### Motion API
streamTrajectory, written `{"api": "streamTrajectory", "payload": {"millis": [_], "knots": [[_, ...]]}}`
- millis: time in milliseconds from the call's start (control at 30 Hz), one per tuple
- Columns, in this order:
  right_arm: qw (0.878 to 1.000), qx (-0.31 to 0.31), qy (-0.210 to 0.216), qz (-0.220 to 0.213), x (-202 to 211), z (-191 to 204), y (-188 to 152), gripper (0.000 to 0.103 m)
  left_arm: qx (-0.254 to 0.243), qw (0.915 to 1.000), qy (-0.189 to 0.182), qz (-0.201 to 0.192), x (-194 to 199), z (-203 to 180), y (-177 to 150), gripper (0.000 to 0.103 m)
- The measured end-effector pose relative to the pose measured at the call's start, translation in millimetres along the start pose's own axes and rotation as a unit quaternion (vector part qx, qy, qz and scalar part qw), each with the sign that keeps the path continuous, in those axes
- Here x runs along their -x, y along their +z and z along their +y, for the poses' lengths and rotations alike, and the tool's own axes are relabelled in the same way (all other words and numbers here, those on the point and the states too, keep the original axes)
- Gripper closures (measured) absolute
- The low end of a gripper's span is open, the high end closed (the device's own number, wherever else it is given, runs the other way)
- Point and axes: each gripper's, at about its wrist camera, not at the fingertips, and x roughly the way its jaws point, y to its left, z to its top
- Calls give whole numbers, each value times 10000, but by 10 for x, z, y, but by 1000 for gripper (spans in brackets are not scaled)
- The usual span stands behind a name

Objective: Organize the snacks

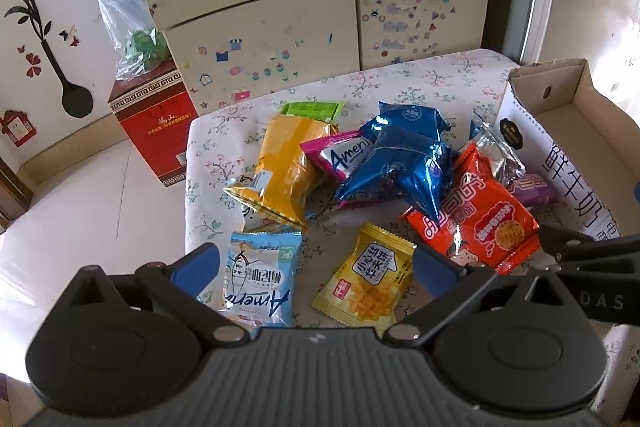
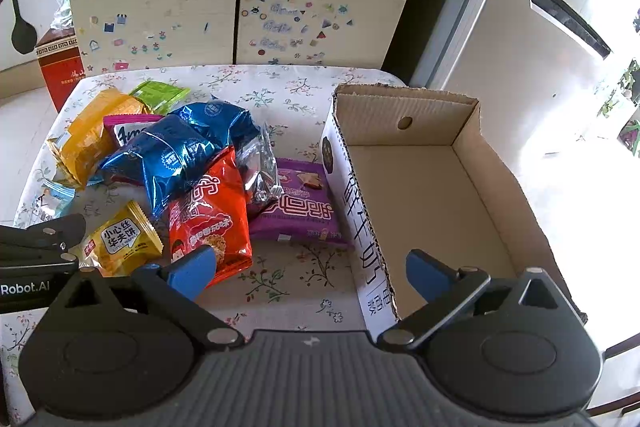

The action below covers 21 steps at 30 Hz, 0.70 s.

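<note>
A pile of snack packets lies on the floral tablecloth (image 1: 400,83): a light blue packet (image 1: 260,279), a small yellow wafer packet (image 1: 368,279), an orange-yellow bag (image 1: 284,167), blue foil bags (image 1: 400,163), a red packet (image 1: 476,219) and a purple packet (image 2: 300,203). An open cardboard box (image 2: 420,179) stands to their right with nothing in it. My left gripper (image 1: 316,267) is open and empty above the light blue and yellow packets. My right gripper (image 2: 308,267) is open and empty, hovering over the box's left wall and the cloth.
A cream cabinet (image 1: 280,27) with stickers stands behind the table. A red carton (image 1: 152,131) with a plastic bag on it stands at the far left. The table's left edge drops to a pale floor (image 1: 80,207).
</note>
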Motion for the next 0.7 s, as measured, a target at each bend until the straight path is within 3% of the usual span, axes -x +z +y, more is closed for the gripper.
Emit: {"api": "streamTrajectory", "payload": {"millis": [700], "knots": [[10000,11,-72,-40,-11,40,-2,0,140,9998,-150,65,-20,44,-12,1]]}}
